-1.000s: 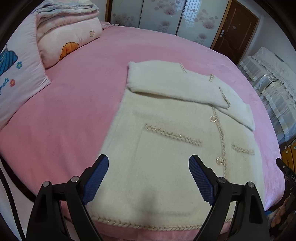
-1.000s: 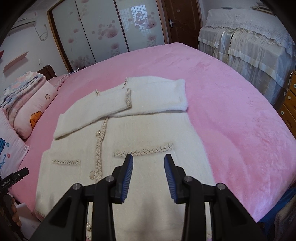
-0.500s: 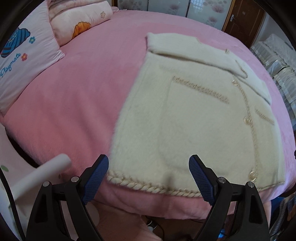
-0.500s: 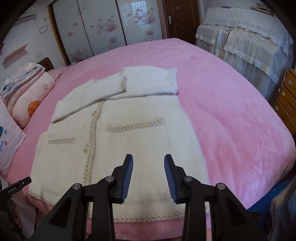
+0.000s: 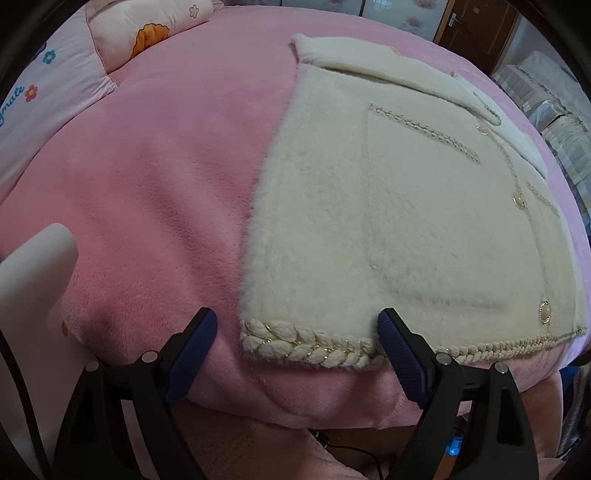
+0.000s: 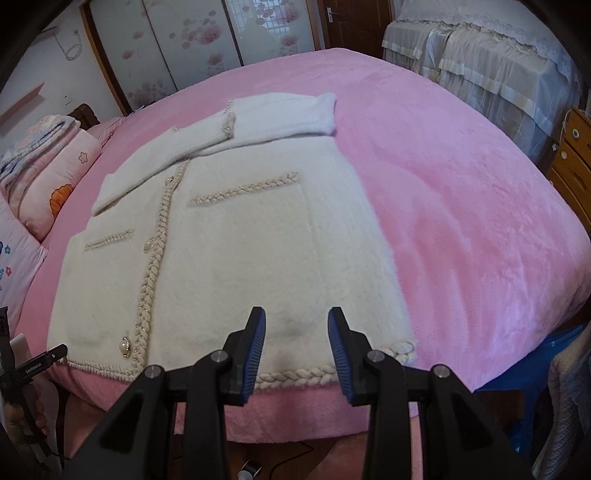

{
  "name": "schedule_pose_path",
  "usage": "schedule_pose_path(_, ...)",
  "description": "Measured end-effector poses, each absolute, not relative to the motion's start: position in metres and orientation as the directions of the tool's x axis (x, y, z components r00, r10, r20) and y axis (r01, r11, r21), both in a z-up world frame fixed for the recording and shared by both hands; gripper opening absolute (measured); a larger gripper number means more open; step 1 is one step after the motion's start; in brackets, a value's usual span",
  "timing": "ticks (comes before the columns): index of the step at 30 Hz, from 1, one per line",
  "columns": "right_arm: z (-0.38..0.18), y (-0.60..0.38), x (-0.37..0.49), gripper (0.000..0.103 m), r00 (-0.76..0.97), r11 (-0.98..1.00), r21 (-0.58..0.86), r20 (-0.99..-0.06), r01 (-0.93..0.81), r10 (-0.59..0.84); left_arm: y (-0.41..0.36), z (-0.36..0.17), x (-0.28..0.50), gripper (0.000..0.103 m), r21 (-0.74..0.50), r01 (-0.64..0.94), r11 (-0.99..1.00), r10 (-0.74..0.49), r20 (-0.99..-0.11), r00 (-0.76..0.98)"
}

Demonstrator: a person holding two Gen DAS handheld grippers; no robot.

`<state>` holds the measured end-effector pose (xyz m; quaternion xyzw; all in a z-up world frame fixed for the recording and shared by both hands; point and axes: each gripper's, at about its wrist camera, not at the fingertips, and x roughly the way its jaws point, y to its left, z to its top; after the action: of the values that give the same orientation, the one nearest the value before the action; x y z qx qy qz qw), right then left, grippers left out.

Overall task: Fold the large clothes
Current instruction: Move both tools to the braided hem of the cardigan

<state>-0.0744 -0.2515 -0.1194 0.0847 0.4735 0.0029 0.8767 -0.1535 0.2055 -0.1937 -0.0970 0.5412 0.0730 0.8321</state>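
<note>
At the near edge of the round pink plush bed (image 5: 147, 192), your left gripper (image 5: 295, 347) and right gripper (image 6: 297, 349) both gape empty at the braided hem of the fluffy cream cardigan (image 6: 236, 258).

A pink plush blanket (image 6: 461, 192) covers the round bed. Floral pillows (image 5: 147, 33) lie at ten o'clock. Flower-patterned sliding wardrobe doors (image 6: 192, 40) stand at twelve o'clock, and a wooden drawer cabinet (image 6: 570, 155) sits at three o'clock.

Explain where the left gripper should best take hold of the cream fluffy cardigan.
Probably the near corner of the braided hem of the cream fluffy cardigan, approached from the bed's front edge. That corner lies flat between the open left gripper fingers.
</note>
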Motion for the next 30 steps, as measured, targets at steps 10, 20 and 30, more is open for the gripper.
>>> schedule_pose_path(10, -0.146, -0.301, -0.085, 0.035, 0.505, 0.963, 0.207, -0.858, 0.174, 0.093, 0.216, -0.206, -0.137, 0.095, -0.103, -0.236, 0.966, -0.007, -0.927, 0.375)
schedule_pose_path(20, -0.173, -0.329, -0.079, 0.051, 0.476, 0.932, 0.263, -0.871, 0.248, 0.119, 0.230, -0.220, -0.124, 0.102, -0.139, -0.231, 0.963, -0.053, -0.937, 0.344)
schedule_pose_path(30, -0.185, -0.314, -0.072, 0.040, 0.487, 0.933, 0.313, -0.852, 0.181, 0.191, 0.234, -0.228, -0.120, 0.103, -0.137, -0.235, 0.962, -0.050, -0.938, 0.342)
